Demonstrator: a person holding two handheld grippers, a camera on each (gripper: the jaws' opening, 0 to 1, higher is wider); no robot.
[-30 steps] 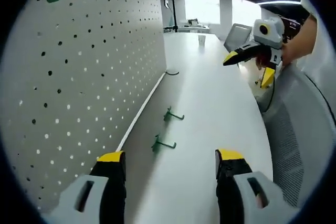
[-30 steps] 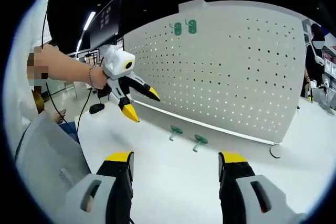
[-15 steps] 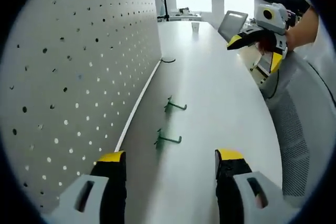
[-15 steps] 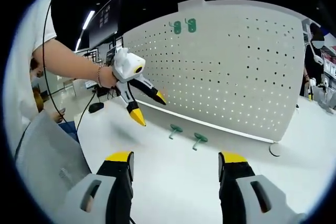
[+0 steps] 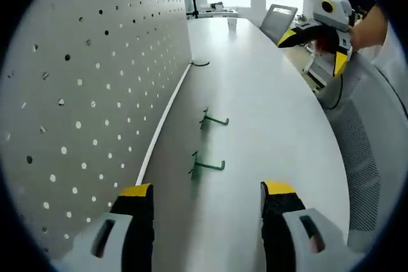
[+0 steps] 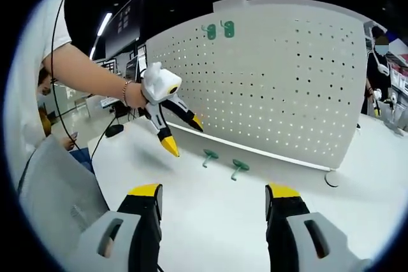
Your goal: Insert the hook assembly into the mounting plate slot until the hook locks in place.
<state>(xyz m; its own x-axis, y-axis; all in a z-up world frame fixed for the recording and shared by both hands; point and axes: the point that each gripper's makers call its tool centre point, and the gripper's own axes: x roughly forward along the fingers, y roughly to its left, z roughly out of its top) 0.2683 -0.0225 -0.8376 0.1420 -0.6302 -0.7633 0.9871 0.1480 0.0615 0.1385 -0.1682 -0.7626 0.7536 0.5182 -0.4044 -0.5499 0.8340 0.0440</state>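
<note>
Two green hook assemblies lie on the white table by the foot of the pegboard: the nearer hook [image 5: 205, 165] [image 6: 207, 156] and the farther hook [image 5: 212, 120] [image 6: 239, 167]. High on the white pegboard [image 5: 89, 93] [image 6: 280, 87] sit two green mounted plates [image 6: 218, 29]. My left gripper [image 5: 207, 190] [image 6: 185, 133] is open, empty, and hovers short of the nearer hook. My right gripper [image 6: 213, 190] [image 5: 315, 42] is open and empty, held off to the side above the table edge.
A black cable loop [image 5: 201, 63] [image 6: 331, 178] lies at the pegboard's far end. A grey mesh chair back [image 5: 363, 157] [image 6: 60, 189] stands at the table's near edge. A person's forearm [image 6: 89, 74] holds the left gripper. A small cup [image 5: 232, 23] stands far down the table.
My left gripper has moved forward and down toward the hooks, closer to the pegboard base. The right gripper stays about where it was.
</note>
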